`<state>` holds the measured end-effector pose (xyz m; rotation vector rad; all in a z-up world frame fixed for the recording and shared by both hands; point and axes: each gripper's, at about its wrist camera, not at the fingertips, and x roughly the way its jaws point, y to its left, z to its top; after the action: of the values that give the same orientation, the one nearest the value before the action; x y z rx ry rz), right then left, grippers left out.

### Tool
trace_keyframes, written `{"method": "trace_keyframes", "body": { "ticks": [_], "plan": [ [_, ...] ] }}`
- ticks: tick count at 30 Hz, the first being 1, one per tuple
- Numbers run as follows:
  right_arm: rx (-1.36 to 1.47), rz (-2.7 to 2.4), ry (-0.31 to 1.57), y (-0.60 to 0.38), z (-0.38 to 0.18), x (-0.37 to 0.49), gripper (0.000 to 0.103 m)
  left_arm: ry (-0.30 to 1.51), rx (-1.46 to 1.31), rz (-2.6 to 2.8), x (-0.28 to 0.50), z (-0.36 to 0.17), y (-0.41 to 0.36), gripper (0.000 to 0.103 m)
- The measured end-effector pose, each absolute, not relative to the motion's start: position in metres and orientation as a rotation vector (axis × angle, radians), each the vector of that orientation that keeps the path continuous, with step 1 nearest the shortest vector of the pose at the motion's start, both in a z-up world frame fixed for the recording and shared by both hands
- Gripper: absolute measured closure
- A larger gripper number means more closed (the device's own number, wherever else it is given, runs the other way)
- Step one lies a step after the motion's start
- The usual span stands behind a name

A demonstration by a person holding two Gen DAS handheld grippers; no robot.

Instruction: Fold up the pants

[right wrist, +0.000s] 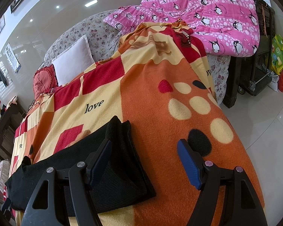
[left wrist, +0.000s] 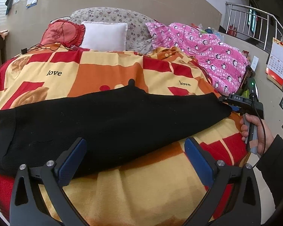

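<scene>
Both fingers (left wrist: pixel 73 162) above pants (left wrist: pixel 107 120)

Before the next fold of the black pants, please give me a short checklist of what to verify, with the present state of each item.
1. Black pants lie flat on the patterned blanket: ok.
2. Left gripper open, nothing between its pads: ok.
3. Right gripper open, at the pants' end: ok.
4. Either gripper already holds fabric: not ok.
5. Pink penguin quilt clear of the pants: ok.
6. Pants' layers aligned underneath: cannot tell.
</scene>
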<state>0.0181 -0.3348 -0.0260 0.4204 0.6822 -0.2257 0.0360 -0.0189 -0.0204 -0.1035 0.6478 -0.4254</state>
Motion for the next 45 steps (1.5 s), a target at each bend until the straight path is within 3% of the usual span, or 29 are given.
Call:
{"method": "trace_keyframes", "body": {
  "ticks": [45],
  "plan": [
    [0.420,-0.225,0.683,-0.3352,-0.0261,0.0183,0.029,0.666,-0.111,-0.426,0.0395,-0.0232,-0.0182,0.000]
  ]
}}
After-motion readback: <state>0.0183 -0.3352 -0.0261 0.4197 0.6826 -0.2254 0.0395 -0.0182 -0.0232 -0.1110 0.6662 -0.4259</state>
